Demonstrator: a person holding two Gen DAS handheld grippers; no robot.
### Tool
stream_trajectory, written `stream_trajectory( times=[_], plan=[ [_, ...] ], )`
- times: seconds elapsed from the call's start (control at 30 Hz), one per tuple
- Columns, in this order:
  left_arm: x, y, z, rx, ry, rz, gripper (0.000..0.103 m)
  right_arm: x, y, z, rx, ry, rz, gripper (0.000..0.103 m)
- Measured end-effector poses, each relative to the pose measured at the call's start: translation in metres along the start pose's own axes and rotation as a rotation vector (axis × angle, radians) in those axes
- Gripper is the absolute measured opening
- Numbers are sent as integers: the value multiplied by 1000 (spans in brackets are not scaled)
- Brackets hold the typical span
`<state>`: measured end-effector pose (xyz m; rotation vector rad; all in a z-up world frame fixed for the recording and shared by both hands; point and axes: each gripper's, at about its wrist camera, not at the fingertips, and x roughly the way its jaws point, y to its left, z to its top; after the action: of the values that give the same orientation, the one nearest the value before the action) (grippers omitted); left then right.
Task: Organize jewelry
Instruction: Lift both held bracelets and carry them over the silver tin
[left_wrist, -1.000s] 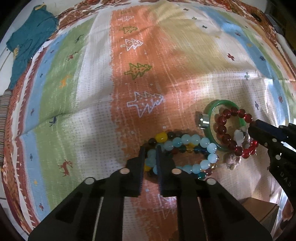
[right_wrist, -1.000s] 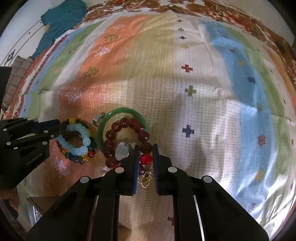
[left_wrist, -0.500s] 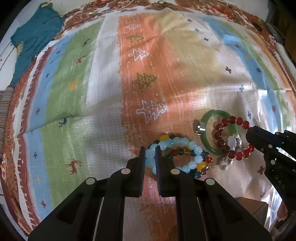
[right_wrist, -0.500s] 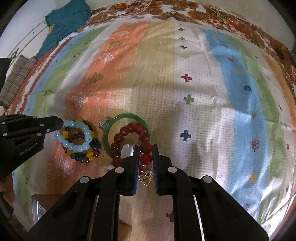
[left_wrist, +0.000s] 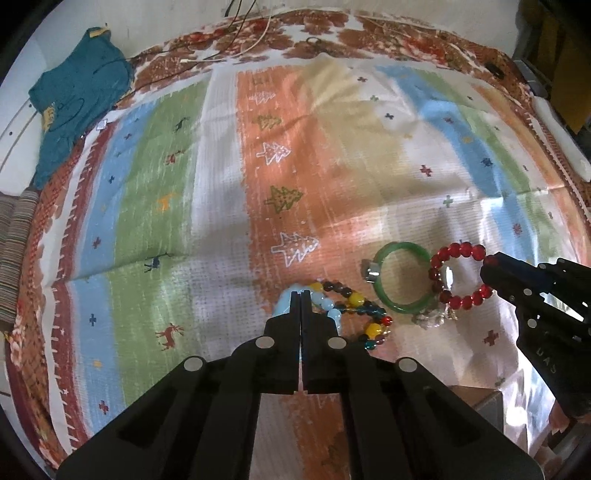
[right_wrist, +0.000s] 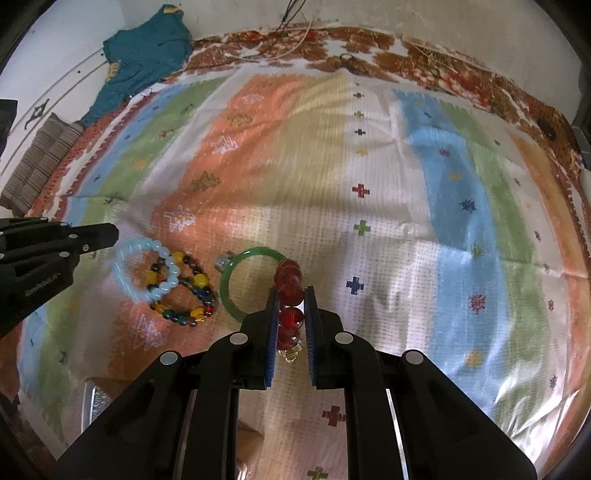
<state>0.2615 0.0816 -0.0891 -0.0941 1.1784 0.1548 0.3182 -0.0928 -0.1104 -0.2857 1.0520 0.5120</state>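
Note:
My left gripper (left_wrist: 300, 295) is shut on a pale blue bead bracelet (right_wrist: 147, 269), lifted off the striped cloth. My right gripper (right_wrist: 291, 295) is shut on a red bead bracelet (left_wrist: 458, 275) and holds it up on edge. A multicoloured bead bracelet (left_wrist: 364, 314) lies on the cloth under the blue one. A green jade bangle (left_wrist: 400, 277) with a small silver ring (left_wrist: 370, 271) beside it lies between the two grippers. A small clear and gold trinket (left_wrist: 434, 317) lies by the bangle.
A striped patterned cloth (left_wrist: 221, 184) covers the surface. A teal garment (left_wrist: 74, 99) lies at the far left corner. A wooden box corner (left_wrist: 476, 402) shows at the near edge. Cables (left_wrist: 236, 48) lie at the far edge.
Both grippers have risen and pulled back. The left has closed fully on the blue bracelet and lifted it; the right has lifted the red bracelet off the bangle.

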Motion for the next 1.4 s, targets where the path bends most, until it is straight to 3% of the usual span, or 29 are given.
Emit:
stream_trajectory(
  times=[0.2,0.37,0.5,1.03,1.07,1.17,1.4],
  plan=[
    [-1,1,-6,-14,9,-6,0,-9,-2,-5,3,-9,-8,14],
    [16,11,-13,-49,72,8,3,-10,-2,-6,4,-10,-8,14],
    [29,21,-16,-77,115,5,32,-9,-2,-8,6,-6,-3,14],
    [73,25,-25,-56,199,57,32,-1,-3,-8,5,17,7,14],
    [74,25,-25,-54,197,62,30,0,-3,-8,3,18,6,14],
    [77,23,-24,-42,191,75,11,1,-2,-8,-7,19,4,14],
    [61,28,-18,-64,163,58,11,-6,0,-6,-11,1,2,14]
  ],
)
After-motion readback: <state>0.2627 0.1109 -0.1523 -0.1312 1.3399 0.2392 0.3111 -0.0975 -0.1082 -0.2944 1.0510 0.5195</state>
